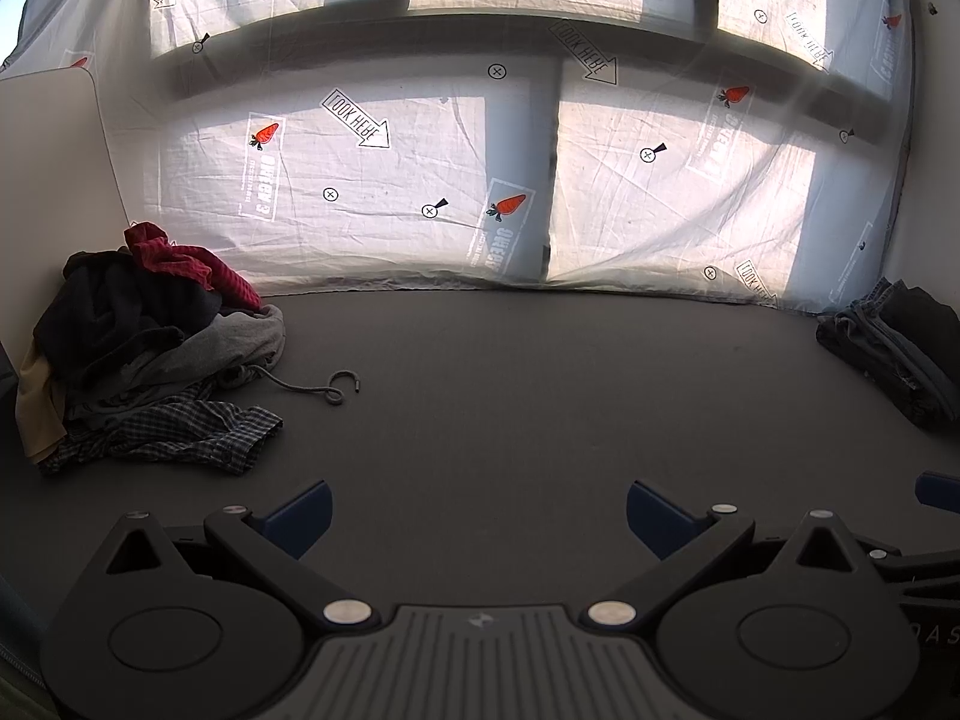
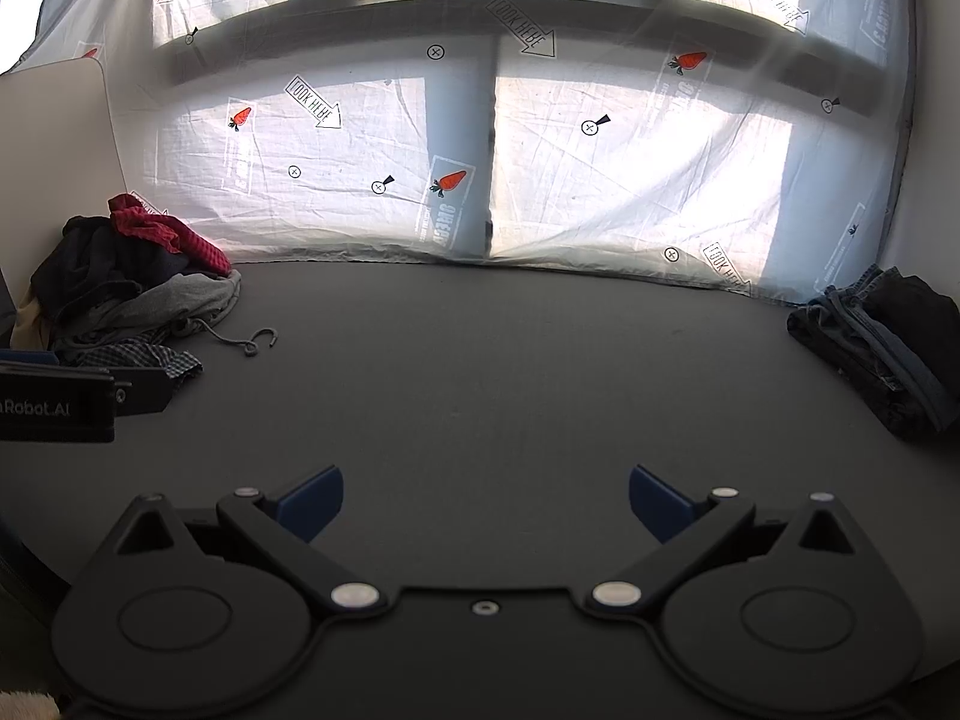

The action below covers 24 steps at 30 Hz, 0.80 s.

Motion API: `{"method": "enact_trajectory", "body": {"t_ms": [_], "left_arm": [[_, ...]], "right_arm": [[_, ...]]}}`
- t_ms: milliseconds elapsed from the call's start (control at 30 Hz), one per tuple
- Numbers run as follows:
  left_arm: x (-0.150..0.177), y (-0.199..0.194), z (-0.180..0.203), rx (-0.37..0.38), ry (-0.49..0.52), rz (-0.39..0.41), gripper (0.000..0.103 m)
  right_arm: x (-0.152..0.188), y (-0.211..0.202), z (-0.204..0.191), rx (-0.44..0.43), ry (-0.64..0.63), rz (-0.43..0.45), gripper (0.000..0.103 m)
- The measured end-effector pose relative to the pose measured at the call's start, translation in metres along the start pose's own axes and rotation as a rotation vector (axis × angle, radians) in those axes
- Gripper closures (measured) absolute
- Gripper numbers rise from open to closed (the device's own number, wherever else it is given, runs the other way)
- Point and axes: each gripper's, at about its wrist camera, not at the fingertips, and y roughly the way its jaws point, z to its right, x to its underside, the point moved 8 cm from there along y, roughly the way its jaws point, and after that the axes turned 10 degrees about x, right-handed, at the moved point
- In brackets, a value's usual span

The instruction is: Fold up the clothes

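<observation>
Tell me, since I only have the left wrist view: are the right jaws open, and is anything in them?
Observer: Open and empty. The right gripper hangs over bare mat.
Operator: Where does my left gripper sit from that side?
Observer: The left gripper shows at the right view's left edge, in front of the checked shirt at the foot of the clothes pile.
Operator: Anything else I'm missing?
Observer: A pale fuzzy patch in the bottom-left corner; I cannot tell what it is.

Matt surfaces and soft cloth, from where I sit

I see a matt grey table top (image 1: 510, 396), a creased thin printed sheet (image 1: 372, 180), woven checked and knit cloth in the pile (image 1: 150, 348), denim in the folded stack (image 2: 882, 342), and matt black plastic gripper links with shiny metal pins (image 2: 355, 595).
</observation>
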Motion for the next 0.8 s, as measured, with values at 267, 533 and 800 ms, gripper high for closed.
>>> {"method": "enact_trajectory", "body": {"t_ms": [267,533,800], "left_arm": [[-0.0006,-0.0003,0.0,0.001,0.001,0.001,0.0],[-0.0011,0.0002,-0.0023,0.005,0.003,-0.001,0.0],[-0.001,0.0022,-0.0044,0.004,0.006,-0.008,0.0]], "right_arm": [[0.0003,0.0004,-0.0001,0.001,0.002,0.002,0.0],[0.0008,0.0015,0.0,0.003,0.003,0.002,0.0],[0.0031,0.003,-0.0002,0.001,0.008,-0.003,0.0]]}}
